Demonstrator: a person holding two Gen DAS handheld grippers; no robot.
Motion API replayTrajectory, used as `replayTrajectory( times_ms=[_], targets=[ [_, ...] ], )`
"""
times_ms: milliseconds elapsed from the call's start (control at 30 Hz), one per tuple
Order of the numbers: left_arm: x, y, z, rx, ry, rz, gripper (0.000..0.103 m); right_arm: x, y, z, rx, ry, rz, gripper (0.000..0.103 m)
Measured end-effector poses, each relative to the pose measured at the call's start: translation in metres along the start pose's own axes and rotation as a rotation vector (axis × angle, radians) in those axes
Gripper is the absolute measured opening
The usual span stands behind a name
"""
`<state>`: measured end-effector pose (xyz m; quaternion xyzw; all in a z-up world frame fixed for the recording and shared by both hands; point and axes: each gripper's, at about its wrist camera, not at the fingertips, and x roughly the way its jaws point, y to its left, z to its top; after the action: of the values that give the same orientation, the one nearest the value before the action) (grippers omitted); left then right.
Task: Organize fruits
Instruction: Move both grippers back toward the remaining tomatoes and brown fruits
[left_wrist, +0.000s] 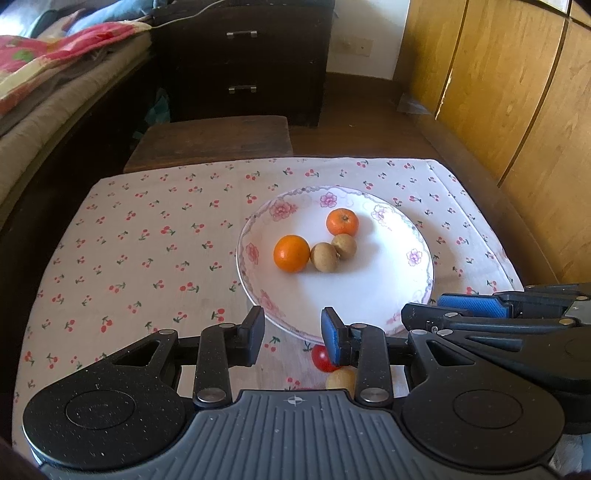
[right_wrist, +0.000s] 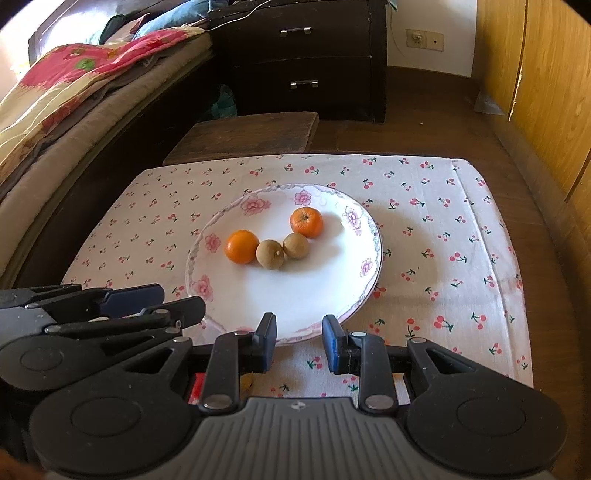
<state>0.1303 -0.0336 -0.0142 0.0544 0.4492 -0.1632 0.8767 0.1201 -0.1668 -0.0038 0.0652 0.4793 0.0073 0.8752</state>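
Red fruit (left_wrist: 320, 359) + tan fruit (left_wrist: 340, 379) off plate (left_wrist: 388, 291), on cloth at 6 o'clock of rim, just under left gripper (left_wrist: 293, 336). Left fingers apart w/ nothing between; right gripper (right_wrist: 299, 341) nearly clenched, empty. Left nearer; round, no long axis.

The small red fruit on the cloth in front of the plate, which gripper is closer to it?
Left. The red fruit lies just under the left gripper, by its blue-padded finger. The right gripper sits off to the side, over bare cloth.
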Motion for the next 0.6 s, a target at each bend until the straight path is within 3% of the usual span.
replayTrajectory(
  times_ms=[600],
  targets=[
    [-0.015, 0.007, -0.033, -0.003, 0.052, -0.026, 0.042, -0.010, 0.017, -0.036, -0.033, 0.066, 0.019, 0.029]
  ],
)
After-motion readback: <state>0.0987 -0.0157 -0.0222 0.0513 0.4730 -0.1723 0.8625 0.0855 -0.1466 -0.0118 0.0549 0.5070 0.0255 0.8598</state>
